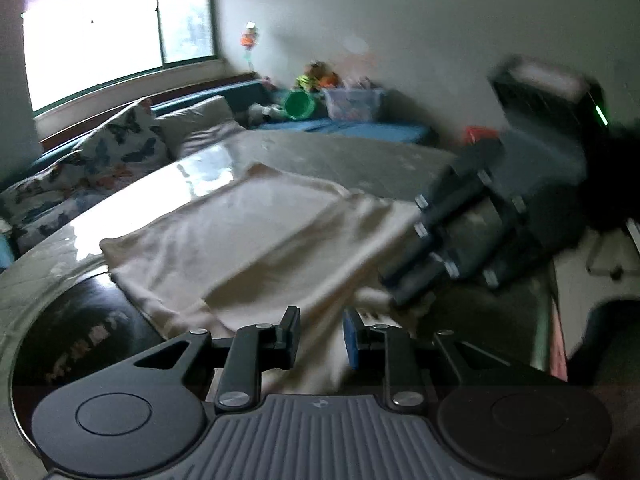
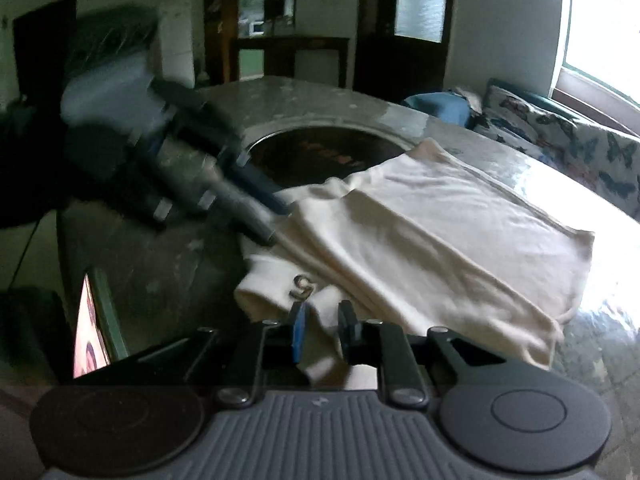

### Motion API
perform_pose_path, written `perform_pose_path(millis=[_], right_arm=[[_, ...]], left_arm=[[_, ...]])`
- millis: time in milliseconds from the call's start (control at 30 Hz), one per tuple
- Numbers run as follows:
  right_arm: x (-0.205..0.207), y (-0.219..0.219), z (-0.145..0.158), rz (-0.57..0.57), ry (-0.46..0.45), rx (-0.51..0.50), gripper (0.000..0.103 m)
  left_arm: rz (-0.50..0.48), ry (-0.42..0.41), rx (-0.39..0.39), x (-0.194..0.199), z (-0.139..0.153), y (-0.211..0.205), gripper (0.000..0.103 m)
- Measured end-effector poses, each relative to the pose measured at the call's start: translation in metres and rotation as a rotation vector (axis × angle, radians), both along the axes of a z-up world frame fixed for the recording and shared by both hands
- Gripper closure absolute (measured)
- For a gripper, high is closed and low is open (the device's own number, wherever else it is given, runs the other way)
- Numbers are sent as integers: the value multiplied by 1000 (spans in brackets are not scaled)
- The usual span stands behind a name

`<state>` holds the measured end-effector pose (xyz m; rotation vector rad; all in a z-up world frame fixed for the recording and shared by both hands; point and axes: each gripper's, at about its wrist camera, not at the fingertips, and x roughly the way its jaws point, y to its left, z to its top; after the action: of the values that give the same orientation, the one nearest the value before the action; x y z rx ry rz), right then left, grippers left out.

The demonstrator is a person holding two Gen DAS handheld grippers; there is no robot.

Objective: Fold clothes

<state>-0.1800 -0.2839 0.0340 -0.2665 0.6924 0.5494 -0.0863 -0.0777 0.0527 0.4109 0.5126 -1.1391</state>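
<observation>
A cream garment (image 1: 248,232) (image 2: 420,220) lies partly folded on a grey marble table (image 1: 360,152) (image 2: 320,96). My left gripper (image 1: 320,338) is at the garment's near edge, with cloth filling the narrow gap between its fingers. The right wrist view shows it (image 2: 276,216) pinching the edge next to a dark round inset (image 2: 320,156). My right gripper (image 2: 323,330) stands over a bunched sleeve end marked with a small letter, and cloth is pressed between its pads. From the left wrist view it (image 1: 404,292) comes in from the right onto the crumpled corner.
A sofa with butterfly cushions (image 1: 120,140) (image 2: 580,148) runs along the table's far side under a bright window. Toys, a green bucket (image 1: 298,104) and a plastic box (image 1: 352,102) sit in the corner. A lit screen (image 2: 90,332) lies at the table's edge.
</observation>
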Motion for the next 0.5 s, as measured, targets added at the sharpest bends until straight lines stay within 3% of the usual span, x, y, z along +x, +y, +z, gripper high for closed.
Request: perform_pose_path(millis=[233,367,500], right_arm=[[-5,8,-4,14,-57,-63,87],[-7,5,-4,12,-58,-59,100],[-14,3,1,34,-40,-37,101]], left_arm=[[78,47,-57,20,6,-3,74],[70,47,-57,21,6,-6,74],[63,40,-53,20,6,-8,74]])
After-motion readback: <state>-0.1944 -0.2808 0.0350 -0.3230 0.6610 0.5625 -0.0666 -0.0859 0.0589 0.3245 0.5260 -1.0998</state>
